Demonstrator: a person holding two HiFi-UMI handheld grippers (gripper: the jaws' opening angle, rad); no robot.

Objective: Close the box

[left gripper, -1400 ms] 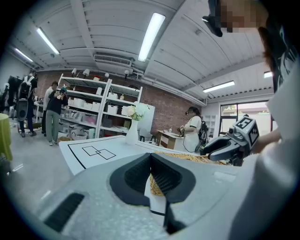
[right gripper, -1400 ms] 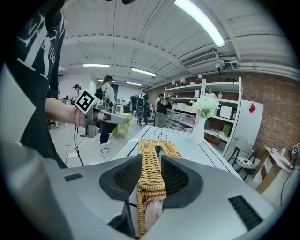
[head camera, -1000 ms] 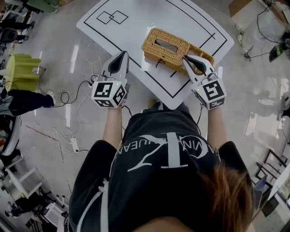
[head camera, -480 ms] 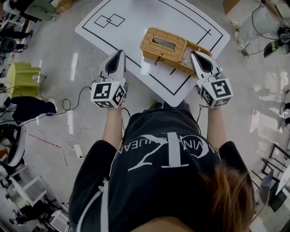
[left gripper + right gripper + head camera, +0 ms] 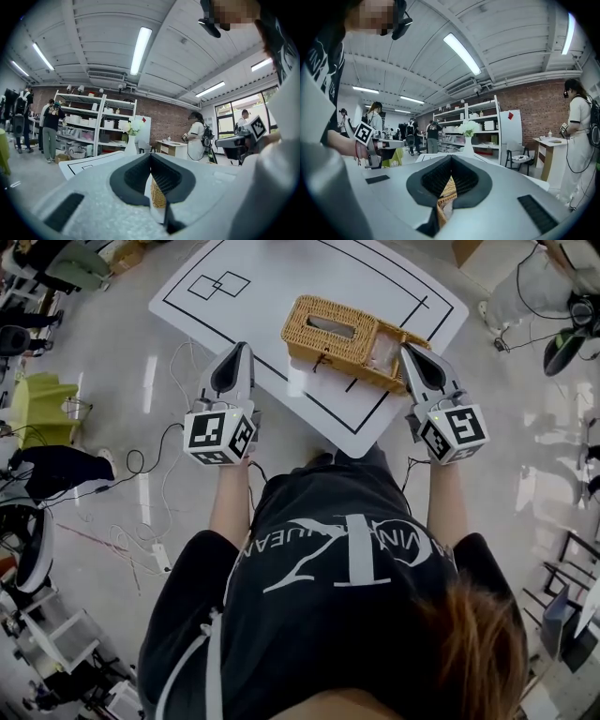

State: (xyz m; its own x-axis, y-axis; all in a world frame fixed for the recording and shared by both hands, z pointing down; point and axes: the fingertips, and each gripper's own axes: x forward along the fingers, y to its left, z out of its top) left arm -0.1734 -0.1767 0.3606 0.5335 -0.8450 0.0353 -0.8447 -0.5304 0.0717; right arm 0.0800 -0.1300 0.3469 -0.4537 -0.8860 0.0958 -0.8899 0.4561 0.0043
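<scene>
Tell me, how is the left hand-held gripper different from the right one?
The left hand-held gripper points at the table's near edge, well apart from the wicker box. The right hand-held gripper has its tip right by the box's right end. The left's marker cube shows a different pattern from the right's. Both are grey, with jaws shut on nothing.

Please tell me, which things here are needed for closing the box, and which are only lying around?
Needed: light-brown woven wicker box; left gripper; right gripper; white table with black lines.
Lying around: white vase of pale flowers; yellow-green cloth on the floor; loose cables on the floor.
</scene>
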